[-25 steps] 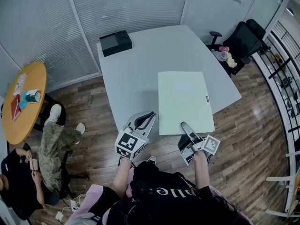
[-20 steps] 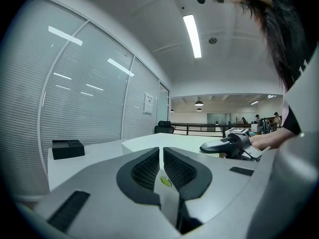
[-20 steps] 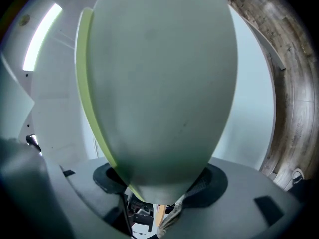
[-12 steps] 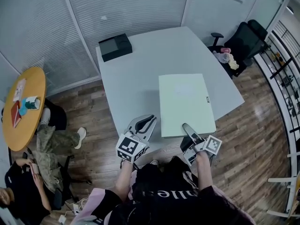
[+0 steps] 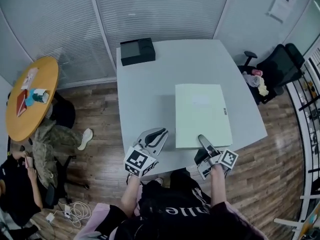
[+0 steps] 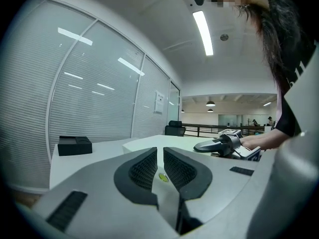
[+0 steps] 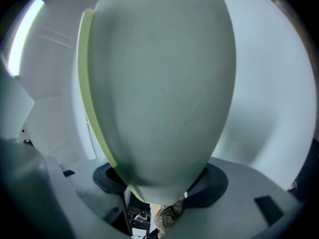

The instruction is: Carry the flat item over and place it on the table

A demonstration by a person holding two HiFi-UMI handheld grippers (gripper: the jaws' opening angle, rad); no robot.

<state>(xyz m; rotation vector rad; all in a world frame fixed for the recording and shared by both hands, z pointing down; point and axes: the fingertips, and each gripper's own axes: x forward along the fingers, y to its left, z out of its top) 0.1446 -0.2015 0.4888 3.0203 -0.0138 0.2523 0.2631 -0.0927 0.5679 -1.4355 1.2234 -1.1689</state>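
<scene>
Right gripper (image 5: 202, 139) clamps the near edge of the flat item (image 5: 202, 111), a thin, smooth, pale green rectangle; left gripper (image 5: 161, 132) is closed on nothing beside it; the smooth grey desk (image 5: 150, 94) stands on a wood-plank floor (image 5: 95, 104) before slatted blinds (image 5: 150, 9); the flat item lies level over the desk's near right part.

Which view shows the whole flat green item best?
Head view: the flat green item shows whole over the table, right gripper clamped on its near edge. Right gripper view: one close-up face. Left gripper view: a distant edge-on sliver.
</scene>
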